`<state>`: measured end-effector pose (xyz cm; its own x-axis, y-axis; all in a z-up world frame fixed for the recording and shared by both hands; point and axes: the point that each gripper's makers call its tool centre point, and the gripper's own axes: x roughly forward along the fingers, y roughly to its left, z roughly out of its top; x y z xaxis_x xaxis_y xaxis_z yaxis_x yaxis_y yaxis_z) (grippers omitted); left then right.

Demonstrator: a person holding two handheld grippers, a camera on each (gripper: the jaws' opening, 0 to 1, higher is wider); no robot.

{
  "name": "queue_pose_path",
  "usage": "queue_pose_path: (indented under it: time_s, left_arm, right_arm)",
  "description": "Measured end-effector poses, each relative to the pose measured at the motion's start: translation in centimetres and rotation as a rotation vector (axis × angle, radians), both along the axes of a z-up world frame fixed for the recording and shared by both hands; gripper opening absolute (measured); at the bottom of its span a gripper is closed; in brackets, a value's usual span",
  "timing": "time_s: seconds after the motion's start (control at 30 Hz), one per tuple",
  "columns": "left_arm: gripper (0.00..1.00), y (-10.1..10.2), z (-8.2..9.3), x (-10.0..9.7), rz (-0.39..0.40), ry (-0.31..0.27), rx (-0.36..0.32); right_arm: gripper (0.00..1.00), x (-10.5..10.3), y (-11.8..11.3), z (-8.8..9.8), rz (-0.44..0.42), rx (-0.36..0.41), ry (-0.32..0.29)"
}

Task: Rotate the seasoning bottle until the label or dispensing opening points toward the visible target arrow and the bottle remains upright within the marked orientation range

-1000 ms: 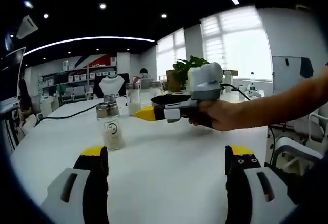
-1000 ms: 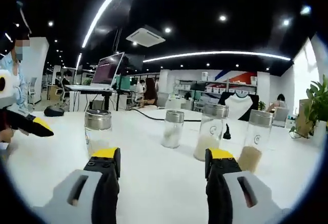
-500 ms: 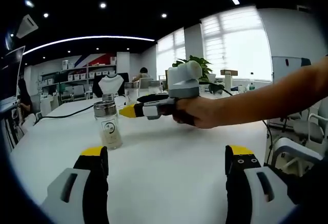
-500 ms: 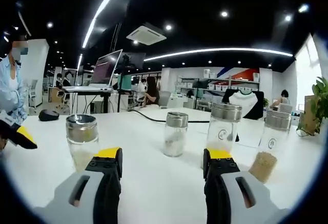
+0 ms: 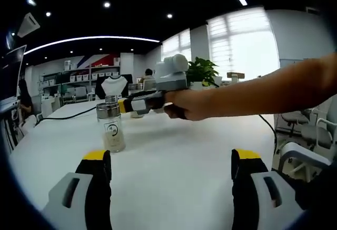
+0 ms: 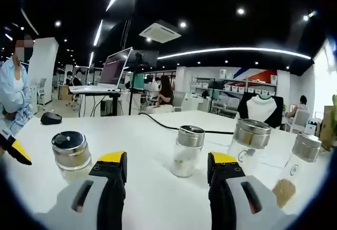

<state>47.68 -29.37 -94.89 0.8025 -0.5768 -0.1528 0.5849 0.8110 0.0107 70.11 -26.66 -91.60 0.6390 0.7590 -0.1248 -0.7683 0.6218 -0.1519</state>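
Nothing is turned yet, by my reckoning: the right gripper point(image 6: 166, 175) has its jaws apart and empty, with the nearest seasoning bottle point(image 6: 187, 150) standing upright on the white bench point(image 6: 147, 140) between and beyond them, ungripped, and I can spot no target arrow. The left gripper point(image 5: 171, 172) is likewise spread wide on nothing. I count four metal-capped glass bottles on the bench and two grippers.

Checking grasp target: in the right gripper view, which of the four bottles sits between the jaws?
The second bottle from the left, with pale contents at the bottom, stands framed between the open jaws of the right gripper. The other three stand outside them.
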Motion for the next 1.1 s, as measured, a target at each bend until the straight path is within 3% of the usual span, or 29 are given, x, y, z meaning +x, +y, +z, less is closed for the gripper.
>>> queue_pose_path:
  time_s: [0.1, 0.2, 0.33, 0.6, 0.8, 1.1]
  left_arm:
    - [1.00, -0.1, -0.1, -0.1, -0.004, 0.001, 0.002]
    - [1.00, 0.0, 0.0, -0.1, -0.002, 0.001, 0.001]
    - [1.00, 0.1, 0.1, 0.0, 0.002, 0.000, -0.004]
    - [1.00, 0.3, 0.2, 0.1, 0.012, -0.001, -0.010]
    - [1.00, 0.2, 0.0, 0.2, 0.014, 0.007, -0.016]
    - [1.00, -0.1, 0.1, 0.1, 0.013, 0.003, -0.022]
  right_arm:
    - [0.60, 0.9, 0.0, 0.0, -0.025, 0.025, 0.021]
    - [0.59, 1.4, 0.3, -0.3, -0.036, -0.008, 0.006]
    - [0.55, 2.5, 0.6, -0.1, -0.069, 0.028, 0.009]
    - [0.52, 4.3, 1.6, -0.8, -0.114, 0.005, 0.014]
    - [0.41, 5.1, 2.1, -0.7, -0.153, -0.013, -0.002]
    - [0.38, 7.0, 2.1, -0.6, -0.204, 0.032, 0.016]
